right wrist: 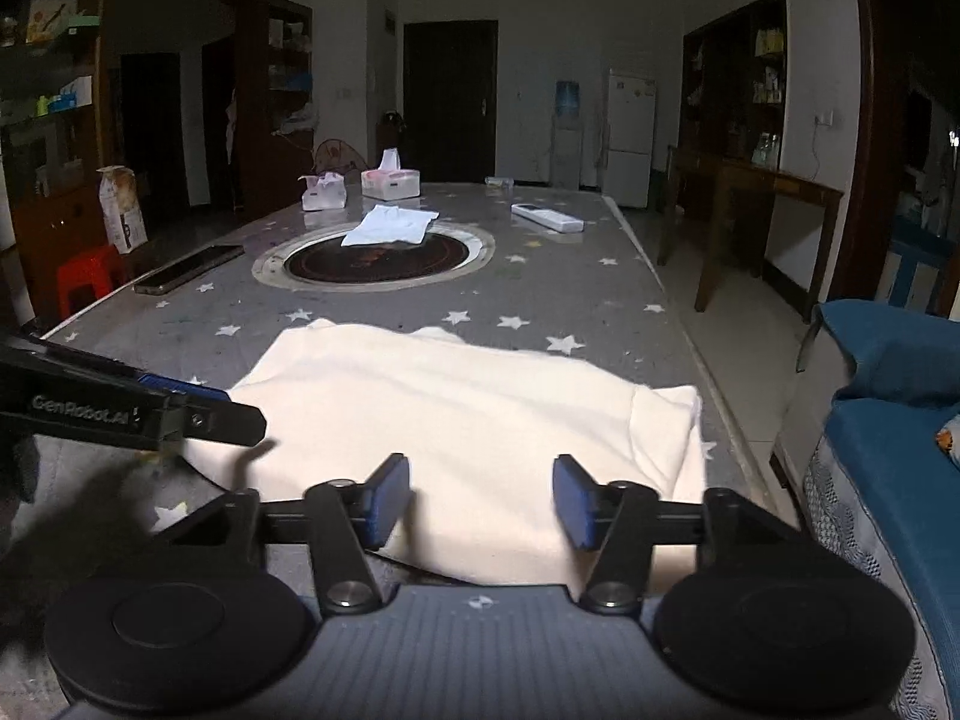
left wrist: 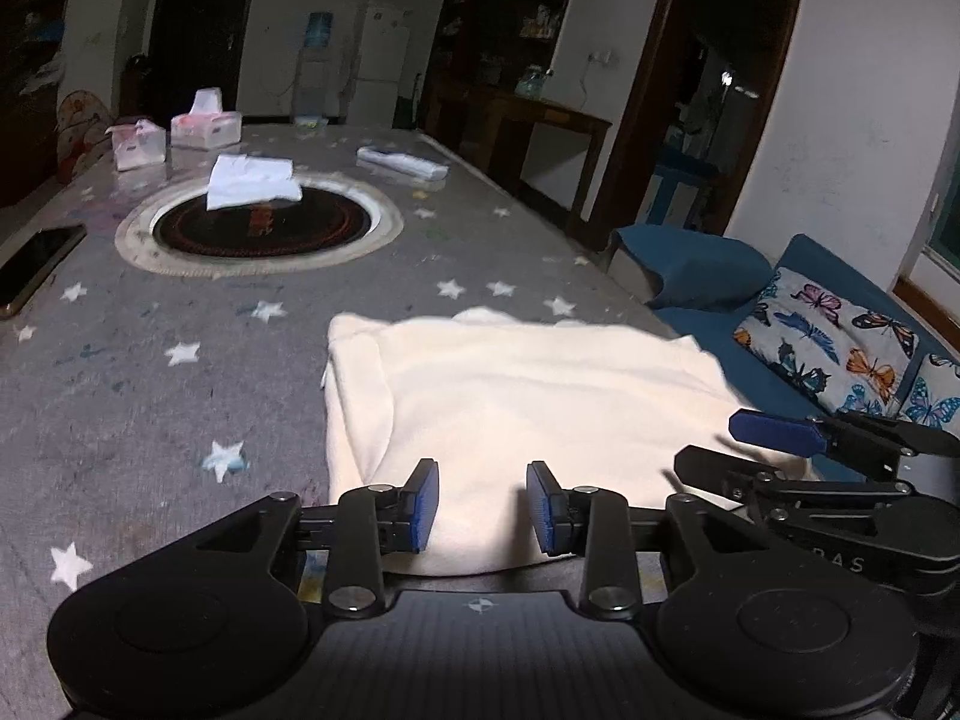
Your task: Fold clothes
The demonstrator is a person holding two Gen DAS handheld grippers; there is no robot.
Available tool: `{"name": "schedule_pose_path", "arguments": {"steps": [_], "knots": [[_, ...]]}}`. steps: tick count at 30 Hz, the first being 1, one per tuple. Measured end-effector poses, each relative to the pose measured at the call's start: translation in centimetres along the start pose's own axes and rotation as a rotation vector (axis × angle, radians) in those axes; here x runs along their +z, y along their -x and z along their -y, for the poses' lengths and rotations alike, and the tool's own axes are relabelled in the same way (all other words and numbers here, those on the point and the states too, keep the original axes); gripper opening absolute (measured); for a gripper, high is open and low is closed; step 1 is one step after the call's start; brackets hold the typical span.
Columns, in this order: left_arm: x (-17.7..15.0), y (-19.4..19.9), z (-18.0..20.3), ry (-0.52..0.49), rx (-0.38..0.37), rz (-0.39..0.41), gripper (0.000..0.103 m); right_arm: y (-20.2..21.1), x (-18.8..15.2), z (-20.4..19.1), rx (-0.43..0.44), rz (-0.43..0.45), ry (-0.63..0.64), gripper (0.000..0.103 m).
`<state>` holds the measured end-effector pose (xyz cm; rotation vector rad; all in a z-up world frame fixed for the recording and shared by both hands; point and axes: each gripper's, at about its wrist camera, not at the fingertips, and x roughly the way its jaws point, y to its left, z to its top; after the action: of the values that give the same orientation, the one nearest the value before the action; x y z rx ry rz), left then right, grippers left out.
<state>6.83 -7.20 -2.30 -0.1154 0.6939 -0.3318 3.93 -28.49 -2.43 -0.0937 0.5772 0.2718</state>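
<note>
A cream garment (left wrist: 528, 402) lies folded into a rough rectangle on the grey star-print table cover (left wrist: 150, 372), near the table's front right. My left gripper (left wrist: 483, 507) is open, its blue pads just above the garment's near edge, holding nothing. My right gripper (right wrist: 483, 495) is open over the near edge of the same garment (right wrist: 468, 414), holding nothing. The right gripper shows in the left wrist view (left wrist: 720, 450) at the garment's right side. The left gripper shows in the right wrist view (right wrist: 198, 411) at the garment's left corner.
A round dark hotplate inset (left wrist: 264, 222) holds a folded white cloth (left wrist: 252, 183). Tissue boxes (left wrist: 204, 126), a remote (left wrist: 402, 162) and a phone (left wrist: 36, 267) lie on the table. A blue sofa with a butterfly cushion (left wrist: 834, 342) stands to the right.
</note>
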Motion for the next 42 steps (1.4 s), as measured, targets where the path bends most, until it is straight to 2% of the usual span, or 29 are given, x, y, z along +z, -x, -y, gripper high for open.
{"name": "schedule_pose_path", "arguments": {"steps": [2, 4, 6, 11, 15, 19, 21, 24, 29, 33, 35, 39, 41, 42], "knots": [[-0.3, -0.1, 0.0, -0.002, 0.001, -0.004, 0.035, -0.9, -0.4, -0.1, -0.004, -0.025, 0.009, 0.059], [-0.4, 0.0, 0.0, -0.002, -0.002, -0.002, 0.036, -0.9, -0.7, -0.2, -0.015, -0.011, 0.014, 0.064], [-0.4, 0.0, 0.0, 0.001, -0.005, 0.0, 0.038, -0.8, -0.7, -0.2, -0.027, -0.009, 0.007, 0.079], [-0.1, 0.8, 0.0, 0.012, -0.007, 0.021, 0.041, -0.7, -0.6, 0.3, -0.02, -0.012, -0.013, 0.079], [0.3, 1.8, -0.5, 0.026, 0.014, 0.051, 0.049, -0.5, 0.2, 0.0, 0.013, 0.016, -0.012, 0.087], [-0.1, 1.5, -1.5, 0.051, 0.056, 0.028, 0.049, -1.6, 0.1, -0.5, 0.028, -0.009, -0.003, 0.088], [-0.3, 1.6, -2.0, 0.066, 0.069, 0.022, 0.052, -1.8, -0.2, -0.6, 0.04, -0.026, -0.005, 0.098], [-0.7, 1.8, -2.7, 0.084, 0.082, 0.017, 0.058, -2.1, -0.4, -0.8, 0.042, -0.042, 0.003, 0.103], [-1.2, 2.1, -3.2, 0.102, 0.099, 0.005, 0.069, -2.3, -0.5, -1.1, 0.032, -0.056, 0.016, 0.103], [-1.5, 2.3, -3.4, 0.108, 0.109, -0.005, 0.074, -2.5, -0.5, -1.2, 0.027, -0.064, 0.022, 0.103], [-1.7, 2.4, -3.5, 0.113, 0.117, -0.009, 0.083, -2.5, -0.5, -1.2, 0.023, -0.068, 0.028, 0.103], [-2.0, 2.4, -3.7, 0.116, 0.136, -0.016, 0.09, -2.6, -0.5, -1.1, 0.027, -0.072, 0.026, 0.103], [-2.2, 2.4, -3.7, 0.106, 0.153, -0.018, 0.098, -2.6, -0.5, -1.0, 0.026, -0.072, 0.026, 0.103], [-2.3, 2.5, -3.7, 0.1, 0.164, -0.019, 0.099, -2.6, -0.5, -1.0, 0.024, -0.073, 0.029, 0.103]]}}
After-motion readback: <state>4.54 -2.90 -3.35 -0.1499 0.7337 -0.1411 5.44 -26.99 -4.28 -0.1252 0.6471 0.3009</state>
